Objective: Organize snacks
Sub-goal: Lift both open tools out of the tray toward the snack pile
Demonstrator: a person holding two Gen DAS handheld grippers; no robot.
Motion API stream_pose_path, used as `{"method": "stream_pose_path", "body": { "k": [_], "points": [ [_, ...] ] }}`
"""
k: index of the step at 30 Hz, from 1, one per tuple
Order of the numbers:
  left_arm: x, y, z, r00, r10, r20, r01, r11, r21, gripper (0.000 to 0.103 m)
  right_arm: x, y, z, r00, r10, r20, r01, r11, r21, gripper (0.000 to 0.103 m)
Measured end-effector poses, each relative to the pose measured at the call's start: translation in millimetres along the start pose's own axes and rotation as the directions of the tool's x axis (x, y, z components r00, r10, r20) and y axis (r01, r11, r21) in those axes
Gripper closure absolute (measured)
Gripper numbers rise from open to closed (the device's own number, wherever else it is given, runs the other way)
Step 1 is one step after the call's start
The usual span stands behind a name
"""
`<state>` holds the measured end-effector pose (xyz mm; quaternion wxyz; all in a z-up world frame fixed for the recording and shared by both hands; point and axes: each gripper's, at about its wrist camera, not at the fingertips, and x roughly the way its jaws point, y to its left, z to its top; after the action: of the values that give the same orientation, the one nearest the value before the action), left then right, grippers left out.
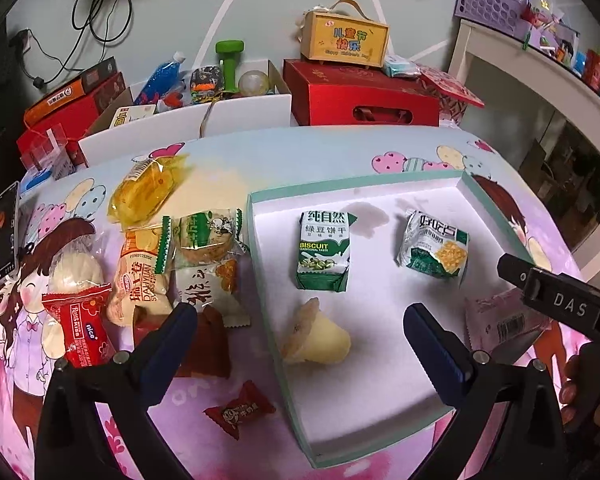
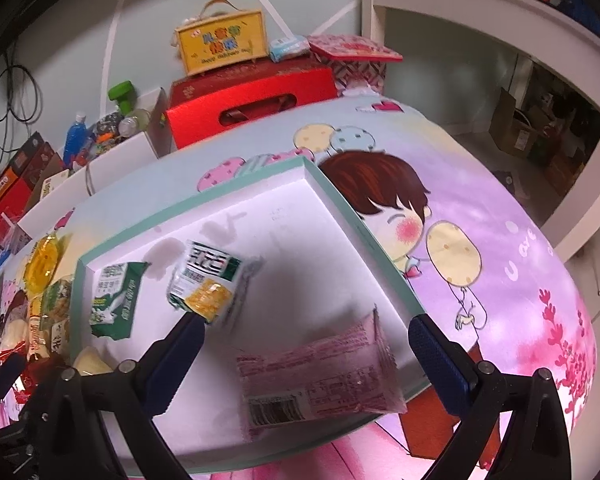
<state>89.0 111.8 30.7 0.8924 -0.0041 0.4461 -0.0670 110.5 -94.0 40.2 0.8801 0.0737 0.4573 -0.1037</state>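
The pink snack packet [image 2: 320, 380] sat in the teal tray [image 2: 364, 224] near its front rim, right between your right gripper [image 2: 306, 344] fingers, which were spread wide. Your left gripper [image 1: 300, 328] gaped too, hovering over the pale yellow pastry [image 1: 320, 340].

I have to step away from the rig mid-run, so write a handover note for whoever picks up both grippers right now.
Left gripper: open, empty, hovering over the tray's near left side.
Right gripper: open, empty, over the pink packet lying across the tray's near right rim.
In the white tray: green biscuit pack, corn snack pack, pale yellow pastry.
Left to do, on the tablecloth left of the tray: yellow bag, red Roll-kiss packet, Dailyuan pack, round cake pack, white pack, brown wrapper, small red candy.
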Motion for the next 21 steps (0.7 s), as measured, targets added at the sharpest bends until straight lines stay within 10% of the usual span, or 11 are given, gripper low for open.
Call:
{"method": "stream_pose_path", "body": {
  "k": [12, 21],
  "points": [
    [-35.7, 64.5, 6.9, 0.995, 0.075, 0.062, -0.066, 0.989, -0.135, 0.001, -17.9, 53.8, -5.2, 0.987, 0.148, 0.055, -0.141, 0.982, -0.123, 0.0],
    [-57.9, 157.7, -17.8, 0.973, 0.23, 0.004, -0.215, 0.917, -0.336, 0.001, -31.4, 125.6, -31.9, 0.949, 0.314, 0.029, -0.294, 0.914, -0.28, 0.0]
  ]
}}
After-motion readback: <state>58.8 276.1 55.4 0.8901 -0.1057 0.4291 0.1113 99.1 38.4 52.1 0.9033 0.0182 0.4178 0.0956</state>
